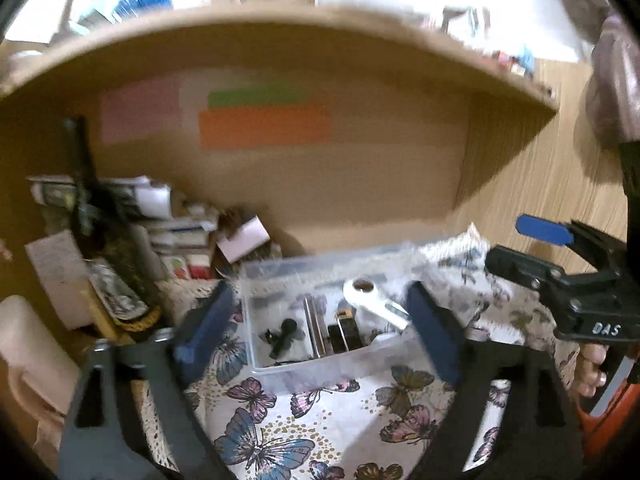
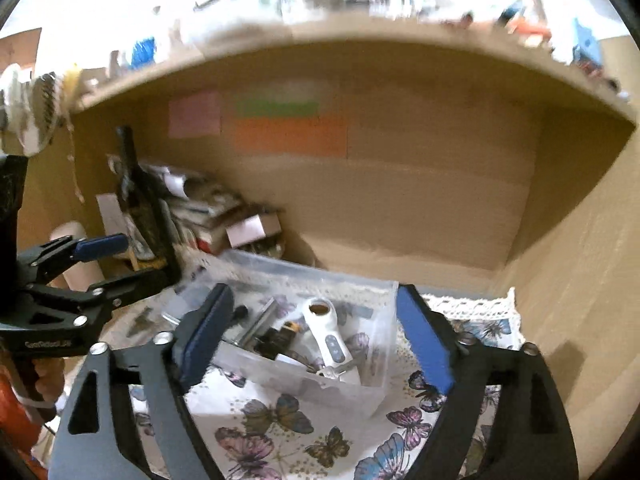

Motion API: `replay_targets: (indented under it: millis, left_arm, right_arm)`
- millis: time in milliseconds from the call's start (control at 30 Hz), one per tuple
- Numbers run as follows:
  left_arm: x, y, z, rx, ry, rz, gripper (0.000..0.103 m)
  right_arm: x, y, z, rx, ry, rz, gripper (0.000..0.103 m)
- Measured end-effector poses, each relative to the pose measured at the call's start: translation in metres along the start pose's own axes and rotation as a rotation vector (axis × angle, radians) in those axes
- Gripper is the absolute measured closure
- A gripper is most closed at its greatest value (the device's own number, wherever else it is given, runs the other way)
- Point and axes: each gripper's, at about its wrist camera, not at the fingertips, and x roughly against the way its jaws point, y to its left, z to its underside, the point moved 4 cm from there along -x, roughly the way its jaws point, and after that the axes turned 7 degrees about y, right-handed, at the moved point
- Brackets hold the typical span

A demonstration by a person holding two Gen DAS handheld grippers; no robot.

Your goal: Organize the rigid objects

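Wooden shelf (image 1: 280,28) overhead, coloured sticky notes (image 1: 264,126) on backboard below it, butterfly cloth (image 1: 280,420) on worktop.

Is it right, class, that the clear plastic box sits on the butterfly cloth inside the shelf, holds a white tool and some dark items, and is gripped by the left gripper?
Not quite. The left gripper is open, its fingers apart on either side of the clear plastic box, not gripping it; the left wrist view shows this. The box does sit on the butterfly cloth and holds the white tool and dark items.
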Motion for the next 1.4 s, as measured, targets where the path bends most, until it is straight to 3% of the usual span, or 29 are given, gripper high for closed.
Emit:
replay_targets:
  millis: [167,233,600,1400]
  left_arm:
    - [0.028,-0.002,0.002,0.022,-0.056,0.006,0.002]
    - [0.035,-0.004,0.003,0.022,-0.063,0.016,0.002]
    - [0.059,-0.015,0.008,-0.004,-0.115,0.022,0.001]
    - [0.059,-0.021,0.006,-0.007,-0.117,0.034,0.000]
  right_arm:
    - [0.030,0.005,0.004,-0.017,-0.066,0.001,0.002]
    - [0.038,0.006,0.007,-0.026,-0.085,0.002,0.000]
    - [0.055,0.009,0.018,-0.049,-0.103,0.005,0.000]
    - [0.061,0.013,0.020,-0.052,-0.118,-0.006,0.000]
